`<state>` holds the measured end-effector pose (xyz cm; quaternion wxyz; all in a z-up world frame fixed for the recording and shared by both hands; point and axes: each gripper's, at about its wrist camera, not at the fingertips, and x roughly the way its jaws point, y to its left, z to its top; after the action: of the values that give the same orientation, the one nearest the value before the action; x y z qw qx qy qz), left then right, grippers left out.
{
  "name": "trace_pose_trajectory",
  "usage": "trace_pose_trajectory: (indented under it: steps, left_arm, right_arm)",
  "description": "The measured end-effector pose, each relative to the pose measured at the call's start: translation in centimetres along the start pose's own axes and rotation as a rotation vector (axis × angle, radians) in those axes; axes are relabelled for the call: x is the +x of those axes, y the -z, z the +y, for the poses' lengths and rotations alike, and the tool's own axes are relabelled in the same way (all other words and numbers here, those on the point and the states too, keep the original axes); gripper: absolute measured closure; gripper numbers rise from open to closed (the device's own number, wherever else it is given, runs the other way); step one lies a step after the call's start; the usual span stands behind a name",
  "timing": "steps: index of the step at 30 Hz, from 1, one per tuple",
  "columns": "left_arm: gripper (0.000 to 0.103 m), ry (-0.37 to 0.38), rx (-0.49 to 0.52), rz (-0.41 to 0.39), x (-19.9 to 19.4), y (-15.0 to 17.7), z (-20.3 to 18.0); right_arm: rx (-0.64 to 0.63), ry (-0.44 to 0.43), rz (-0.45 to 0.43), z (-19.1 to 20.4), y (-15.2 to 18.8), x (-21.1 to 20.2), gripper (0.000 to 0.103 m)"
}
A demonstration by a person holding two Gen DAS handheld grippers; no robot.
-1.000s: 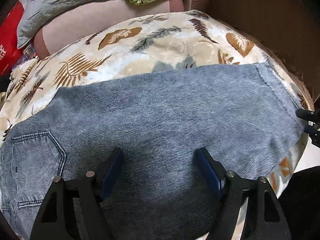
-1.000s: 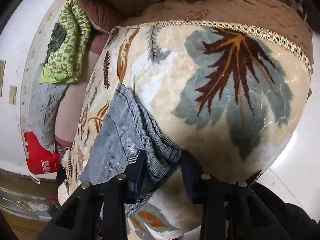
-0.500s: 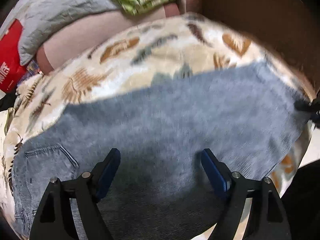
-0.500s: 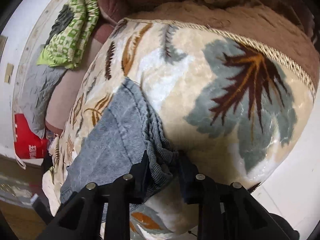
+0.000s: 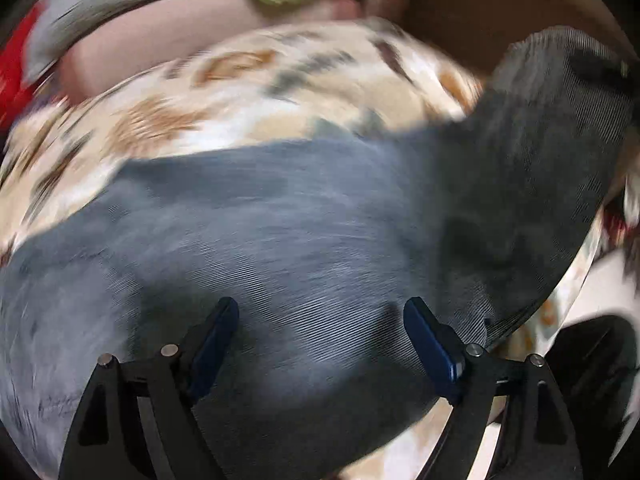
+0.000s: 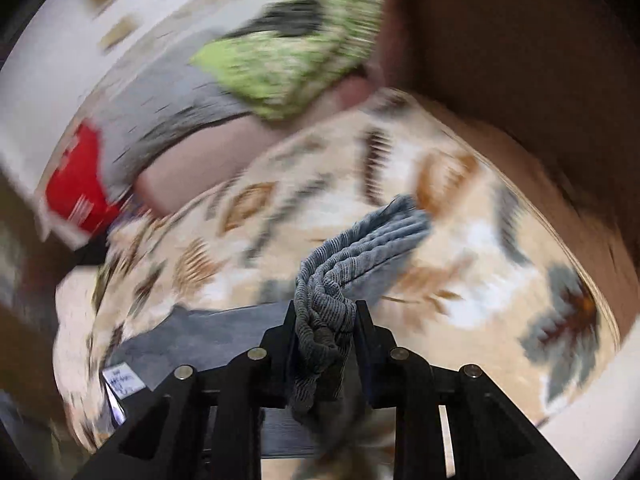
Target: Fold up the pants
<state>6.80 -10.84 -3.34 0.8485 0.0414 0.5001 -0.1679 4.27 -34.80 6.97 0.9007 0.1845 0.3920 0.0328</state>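
Grey-blue corduroy pants [image 5: 300, 240] lie under the spread-apart left gripper [image 5: 320, 332], while the right gripper [image 6: 325, 320] is clenched on their bunched hem, apparently lifted above the leaf-patterned blanket [image 6: 480, 248].

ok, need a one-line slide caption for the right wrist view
Right gripper shut on the bunched hem of the grey-blue pants, lifted above the leaf-print blanket; frame motion-blurred.
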Motion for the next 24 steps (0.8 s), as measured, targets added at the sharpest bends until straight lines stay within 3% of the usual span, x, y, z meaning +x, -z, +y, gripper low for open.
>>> trace_pose_trajectory:
  steps: [2,5,9,11,12,13,14,17,21,24]
  left_arm:
    - [0.018,0.017,-0.101,-0.065,-2.8,1.1,3.5]
    - [0.018,-0.034,-0.26,-0.145,-6.9,3.4,9.5]
    - [0.018,-0.089,-0.366,-0.152,-8.9,5.3,14.3]
    - [0.018,-0.103,-0.37,-0.141,-9.2,5.8,15.0]
    - [0.018,-0.104,-0.363,-0.142,-9.4,5.8,14.9]
    - [0.018,-0.102,-0.352,-0.147,-9.5,5.6,14.5]
    - [0.018,-0.095,-0.344,-0.151,-9.6,5.3,14.2]
    - [0.018,-0.038,-0.306,-0.172,-9.9,4.0,11.8]
    - [0.018,0.015,-0.217,-0.173,-9.1,2.0,7.4]
    - [0.018,0.004,-0.154,-0.109,-6.1,1.6,4.8]
  right_arm:
    - [-0.107,-0.035,0.01,4.7,1.4,0.6,0.077]
    - [-0.25,-0.098,0.06,11.2,6.0,2.9,0.077]
    - [-0.319,-0.169,0.214,15.2,13.4,8.6,0.073]
    - [-0.349,-0.176,0.279,15.6,15.9,10.9,0.06]
    - [-0.37,-0.2,0.205,15.7,16.5,10.3,0.054]
    - [-0.363,-0.234,0.189,15.7,16.5,9.7,0.036]
    - [-0.337,-0.273,0.202,15.4,16.3,9.1,0.026]
    - [-0.197,-0.363,0.192,12.5,15.2,6.8,0.025]
    - [0.061,-0.428,0.15,5.8,13.4,4.5,0.026]
    - [0.233,-0.507,0.157,1.4,12.3,5.0,0.026]
